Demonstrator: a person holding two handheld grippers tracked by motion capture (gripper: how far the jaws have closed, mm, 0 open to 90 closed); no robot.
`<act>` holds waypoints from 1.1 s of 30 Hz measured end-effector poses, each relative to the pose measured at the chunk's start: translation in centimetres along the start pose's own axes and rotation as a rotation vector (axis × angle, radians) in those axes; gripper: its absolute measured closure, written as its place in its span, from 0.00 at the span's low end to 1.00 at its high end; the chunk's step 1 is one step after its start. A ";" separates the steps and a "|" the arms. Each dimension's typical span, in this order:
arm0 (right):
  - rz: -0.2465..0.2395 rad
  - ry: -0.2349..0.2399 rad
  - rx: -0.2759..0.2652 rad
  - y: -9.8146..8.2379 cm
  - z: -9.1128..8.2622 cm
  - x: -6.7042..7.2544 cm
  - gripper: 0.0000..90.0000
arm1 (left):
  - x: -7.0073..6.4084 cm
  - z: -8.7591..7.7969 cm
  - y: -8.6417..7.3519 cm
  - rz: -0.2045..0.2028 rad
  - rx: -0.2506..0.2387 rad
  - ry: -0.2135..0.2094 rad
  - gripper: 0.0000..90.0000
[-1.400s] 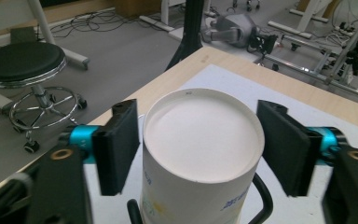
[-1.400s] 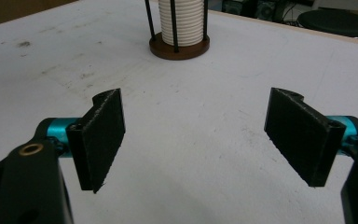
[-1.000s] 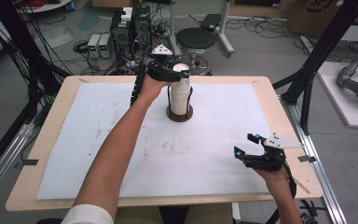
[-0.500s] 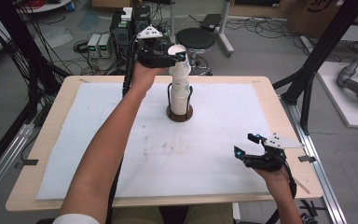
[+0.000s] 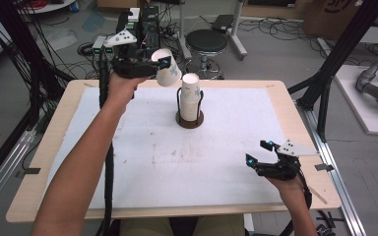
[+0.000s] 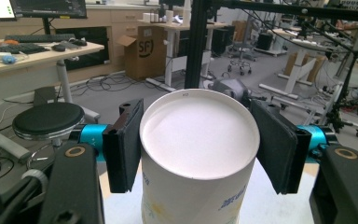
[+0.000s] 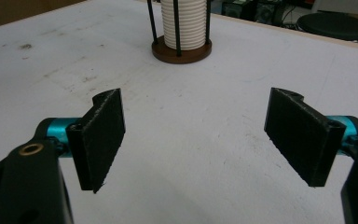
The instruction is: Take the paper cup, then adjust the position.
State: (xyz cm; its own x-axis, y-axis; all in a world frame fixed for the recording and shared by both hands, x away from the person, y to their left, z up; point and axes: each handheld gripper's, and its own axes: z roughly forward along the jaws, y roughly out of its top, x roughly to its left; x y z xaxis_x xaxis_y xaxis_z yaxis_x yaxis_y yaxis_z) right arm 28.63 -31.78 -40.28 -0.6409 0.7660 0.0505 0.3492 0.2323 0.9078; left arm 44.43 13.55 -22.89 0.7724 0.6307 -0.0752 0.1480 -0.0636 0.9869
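Observation:
A white paper cup (image 5: pixel 167 70) with a printed pattern hangs tilted in the air, up and left of the cup stack (image 5: pixel 190 93). My left gripper (image 5: pixel 160 63) is shut on it, high over the table's far edge. In the left gripper view the cup (image 6: pixel 198 135) sits between the two black jaws, its closed base towards the camera. The stack stands upright in a brown wire-post holder (image 5: pixel 189 120) at the far middle of the table. My right gripper (image 5: pixel 258 152) rests open near the front right corner. Its jaws stand wide apart and it (image 7: pixel 193 135) faces the stack (image 7: pixel 184 21).
A white mat (image 5: pixel 128 147) covers the wooden table (image 5: pixel 44 162). A black stool (image 5: pixel 205 42) stands behind the far edge, with cables and equipment boxes (image 5: pixel 145 19) on the floor. Black frame posts (image 5: pixel 330 73) rise at the right.
My left gripper has lifted the top cup off the stack and carried it up and to the left, tilting it. The right gripper has stayed put.

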 end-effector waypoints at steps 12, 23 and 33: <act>-0.006 0.018 0.015 0.0 0.5 0.4 0.23 | -1.4 -3.9 -5.7 0.003 0.020 -0.045 0.42; -0.020 0.063 0.009 0.7 1.2 1.2 0.23 | -3.7 -4.2 -7.5 0.038 0.040 -0.118 0.42; -0.042 0.135 0.012 1.4 2.0 2.7 0.23 | -5.8 -3.8 -9.9 0.027 0.082 -0.174 0.42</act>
State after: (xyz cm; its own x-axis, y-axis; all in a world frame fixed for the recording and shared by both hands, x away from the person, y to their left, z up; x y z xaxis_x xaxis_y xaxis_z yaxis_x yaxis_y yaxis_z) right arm 28.76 -28.16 -39.76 -0.7408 0.6682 0.0689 0.3276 0.2699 0.9054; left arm 36.18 13.43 -31.67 0.8708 0.4852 -0.0791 0.1702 -0.1465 0.9745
